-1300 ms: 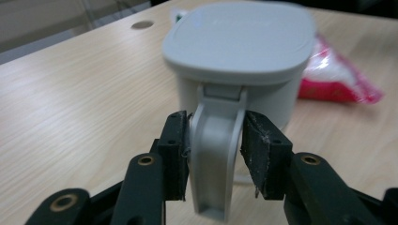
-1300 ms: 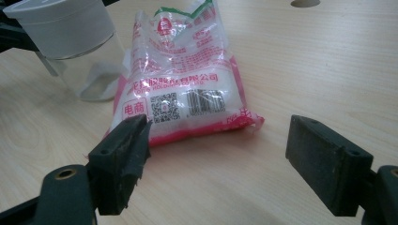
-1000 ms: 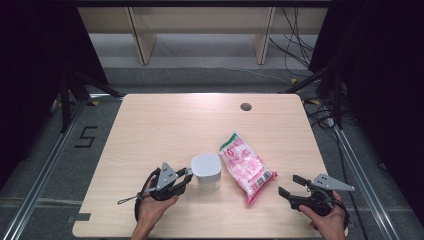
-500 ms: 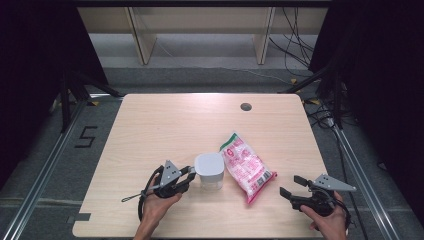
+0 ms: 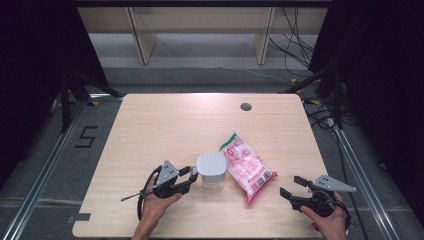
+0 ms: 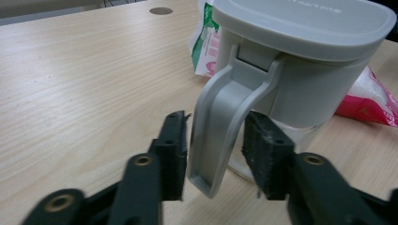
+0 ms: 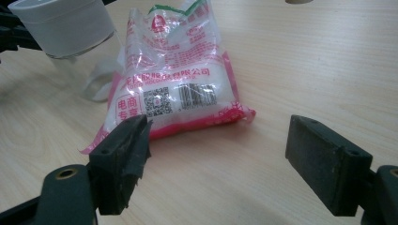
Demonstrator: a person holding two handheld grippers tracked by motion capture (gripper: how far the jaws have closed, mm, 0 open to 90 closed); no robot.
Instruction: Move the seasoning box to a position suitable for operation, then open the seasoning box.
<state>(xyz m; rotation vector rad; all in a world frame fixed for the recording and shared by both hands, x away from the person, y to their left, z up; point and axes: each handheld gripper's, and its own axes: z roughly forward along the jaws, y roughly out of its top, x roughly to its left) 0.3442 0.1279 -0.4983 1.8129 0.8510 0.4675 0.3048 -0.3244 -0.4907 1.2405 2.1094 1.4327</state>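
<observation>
The high view looks down on the light wooden table (image 5: 165,125); both gripper views, low and close, share the grey-lidded clear jug (image 6: 300,61).

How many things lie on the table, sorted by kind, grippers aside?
Grey-lidded jug: 1
Pink and white food bag: 1
Total: 2

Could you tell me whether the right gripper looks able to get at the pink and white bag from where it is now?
Probably yes. The right gripper is open and faces the bag, with bare table between them. The jar stands beyond, out of the way.
</observation>
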